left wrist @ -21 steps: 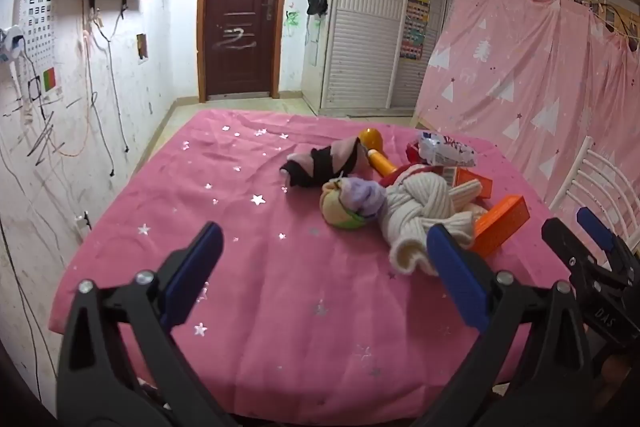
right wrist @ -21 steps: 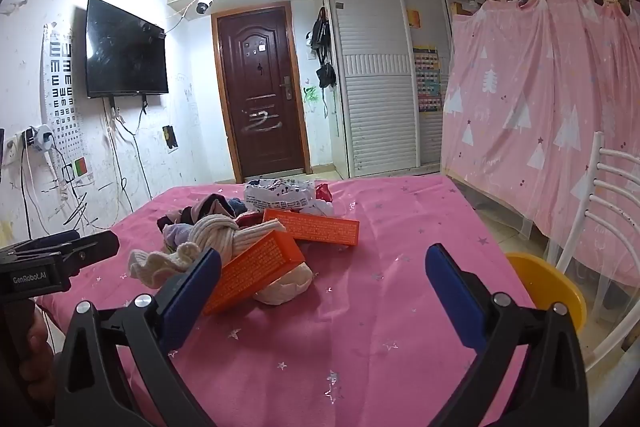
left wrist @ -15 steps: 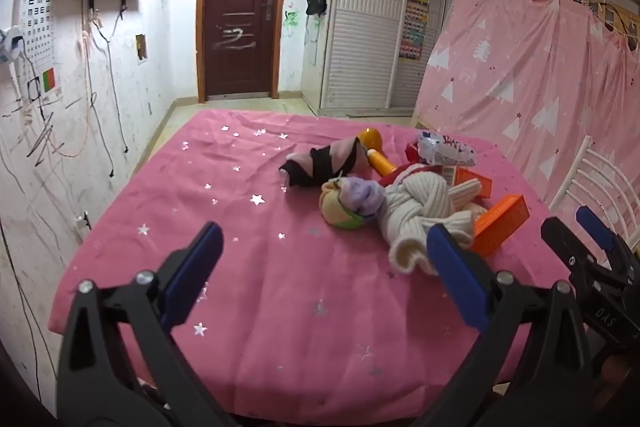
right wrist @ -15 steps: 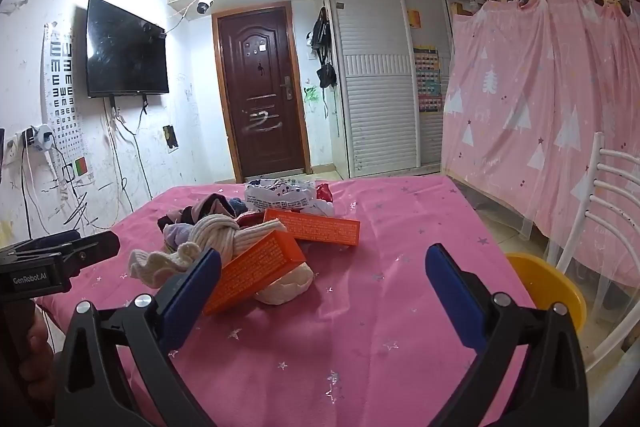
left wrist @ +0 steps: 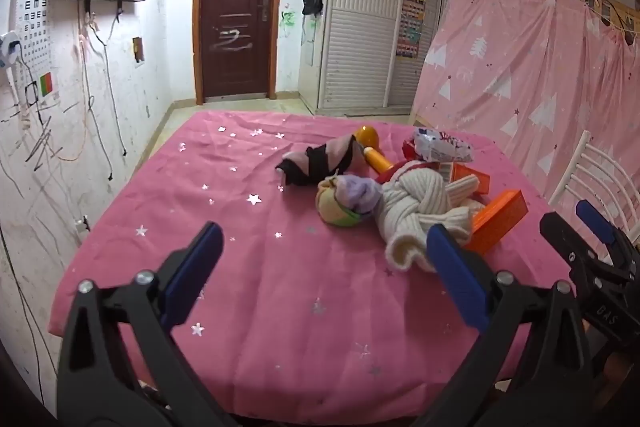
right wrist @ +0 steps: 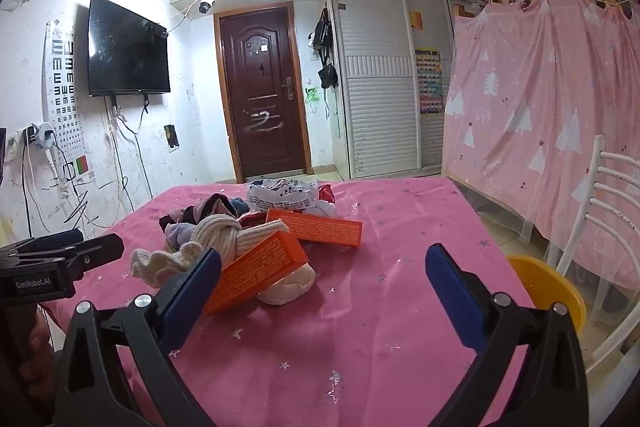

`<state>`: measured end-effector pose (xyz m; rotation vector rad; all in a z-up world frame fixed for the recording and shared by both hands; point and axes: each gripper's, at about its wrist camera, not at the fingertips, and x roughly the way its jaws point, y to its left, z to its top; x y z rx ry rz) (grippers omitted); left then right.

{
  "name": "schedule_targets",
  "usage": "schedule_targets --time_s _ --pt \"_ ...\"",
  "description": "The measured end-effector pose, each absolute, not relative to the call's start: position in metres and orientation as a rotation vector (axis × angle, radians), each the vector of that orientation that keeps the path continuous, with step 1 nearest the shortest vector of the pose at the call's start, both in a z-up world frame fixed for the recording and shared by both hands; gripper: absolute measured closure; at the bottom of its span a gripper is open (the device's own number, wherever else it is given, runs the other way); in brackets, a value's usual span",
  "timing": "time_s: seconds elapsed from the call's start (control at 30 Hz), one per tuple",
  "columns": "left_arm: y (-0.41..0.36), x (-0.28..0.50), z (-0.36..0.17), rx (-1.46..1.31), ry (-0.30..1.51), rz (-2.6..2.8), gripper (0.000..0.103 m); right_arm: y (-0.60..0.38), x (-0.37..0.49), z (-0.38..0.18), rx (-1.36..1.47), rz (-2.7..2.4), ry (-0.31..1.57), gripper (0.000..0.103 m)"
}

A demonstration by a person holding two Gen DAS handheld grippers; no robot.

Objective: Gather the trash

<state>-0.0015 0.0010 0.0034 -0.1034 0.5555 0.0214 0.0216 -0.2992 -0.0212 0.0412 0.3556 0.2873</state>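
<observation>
Nothing has moved: both tools, left tool (left wrist: 320, 267) and right tool (right wrist: 322, 277), hang spread (holding nothing) near orange boxes (right wrist: 256, 273).

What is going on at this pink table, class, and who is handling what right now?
A person holds a two-finger gripper in each hand over a table covered in pink star cloth. Both the left gripper and the right gripper are open and hold nothing. Ahead of them is a mixed pile: a knotted cream sock, two orange boxes, a crinkled snack wrapper and other socks. A yellow bowl sits off the table's right edge. Nothing has been picked up yet.
</observation>
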Motion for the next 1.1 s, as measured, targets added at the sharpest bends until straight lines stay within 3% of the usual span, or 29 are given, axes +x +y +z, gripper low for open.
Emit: schedule_targets --time_s 1.1 --pt "0.0009 -0.0015 -0.0007 -0.100 0.553 0.028 0.005 -0.2963 0.0193 -0.0169 0.039 0.287 0.343 0.008"
